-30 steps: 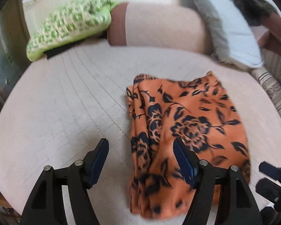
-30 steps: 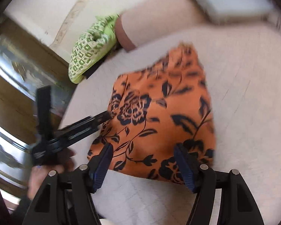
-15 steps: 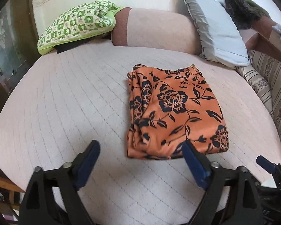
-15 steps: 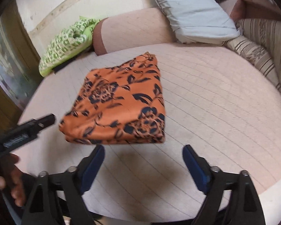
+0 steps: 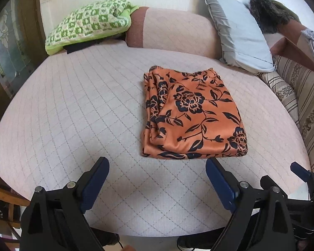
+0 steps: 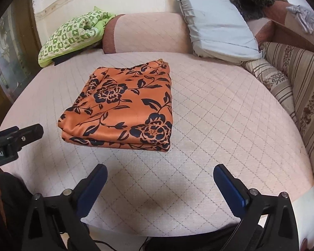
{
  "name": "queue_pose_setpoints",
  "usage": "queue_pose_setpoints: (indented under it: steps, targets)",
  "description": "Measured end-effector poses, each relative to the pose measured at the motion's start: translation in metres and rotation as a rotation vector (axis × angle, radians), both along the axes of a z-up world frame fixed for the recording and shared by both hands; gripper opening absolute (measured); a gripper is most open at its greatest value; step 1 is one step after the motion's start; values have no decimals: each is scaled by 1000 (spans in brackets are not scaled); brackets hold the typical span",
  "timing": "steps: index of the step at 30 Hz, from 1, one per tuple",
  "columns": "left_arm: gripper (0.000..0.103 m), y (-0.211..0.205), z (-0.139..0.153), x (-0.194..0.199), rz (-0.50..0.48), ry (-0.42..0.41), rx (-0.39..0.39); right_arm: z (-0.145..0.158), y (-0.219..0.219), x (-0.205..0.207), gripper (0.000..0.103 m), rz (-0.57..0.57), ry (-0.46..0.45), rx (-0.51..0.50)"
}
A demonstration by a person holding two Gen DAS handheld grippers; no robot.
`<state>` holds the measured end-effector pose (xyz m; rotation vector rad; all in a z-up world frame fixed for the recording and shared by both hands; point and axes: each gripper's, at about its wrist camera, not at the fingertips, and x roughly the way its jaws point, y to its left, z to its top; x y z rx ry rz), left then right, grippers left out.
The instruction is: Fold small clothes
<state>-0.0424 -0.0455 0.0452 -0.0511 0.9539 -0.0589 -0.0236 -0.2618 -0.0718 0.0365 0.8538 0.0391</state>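
An orange garment with a dark floral print lies folded in a neat rectangle on the quilted pink bed. My left gripper hovers just short of the garment's near edge, open, with nothing between its blue pads. My right gripper is farther back from the near edge; its jaws are opening and hold nothing. A fingertip of the right gripper shows low on the right in the left wrist view. Part of the left gripper shows at the left edge of the right wrist view.
At the head of the bed are a green checked cushion, a pink bolster and a pale blue pillow. Striped cushions line the right side. A wooden door with glass stands at the left. The bed's front edge lies just under both grippers.
Both grippers have drawn back off the garment toward the bed's front edge, and their jaws have widened. The garment now lies free and flat in front of them.
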Motion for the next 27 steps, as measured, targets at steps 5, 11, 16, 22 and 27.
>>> queue_pose_setpoints:
  steps: [5, 11, 16, 22, 27]
  targets:
    - [103, 0, 15, -6, 0, -47, 18, 4, 2, -3, 102, 14, -7, -14]
    - [103, -10, 28, -6, 39, -87, 120, 7, 3, -3, 102, 35, -15, -18]
    - [103, -17, 30, -3, 13, -81, 130, 9, 5, 0, 102, 47, -16, -19]
    - [103, -23, 28, 4, -5, -69, 93, 8, 5, 5, 102, 50, -12, -15]
    - [103, -27, 27, 10, -6, -76, 89, 6, 6, 11, 102, 53, -7, -14]
